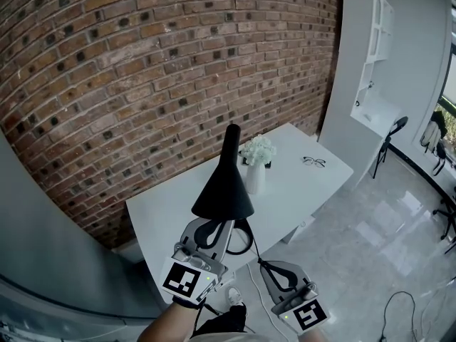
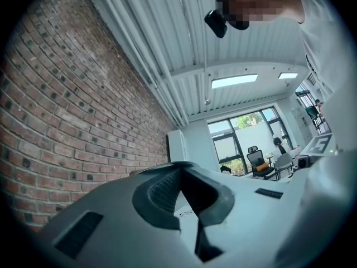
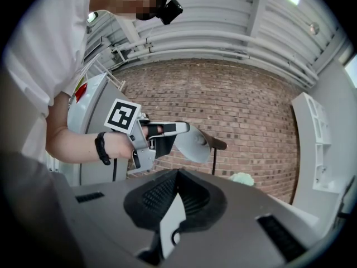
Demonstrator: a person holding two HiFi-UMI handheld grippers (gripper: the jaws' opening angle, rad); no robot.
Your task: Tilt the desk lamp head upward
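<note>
1. Left claw (image 1: pixel 212 228): clenched. In the left gripper view I see both jaws closed tip to tip with nothing between them. It points slightly upward.
2. Contact point: in the head view the left claw's tips sit under the wide rim of the lamp head (image 1: pixel 224 187). In the right gripper view they lie against that rim from the side. I do not see the rim pinched between the pads.
3. Lamp head: a black cone with its narrow neck up toward the brick wall (image 1: pixel 107 84) and its wide mouth down toward me. It hangs over the near left part of the desk (image 1: pixel 299 184). Its base is hidden behind the cone and the left claw.
4. Right claw (image 3: pixel 177 175): clenched and empty, jaws meeting at the tips. It is held level, lower and to the right of the left claw, clear of the lamp.
5. Other items on the desk: a white vase (image 1: pixel 255 178) with pale flowers just behind the lamp head, and glasses (image 1: pixel 313 162) further right, well apart from both.
</note>
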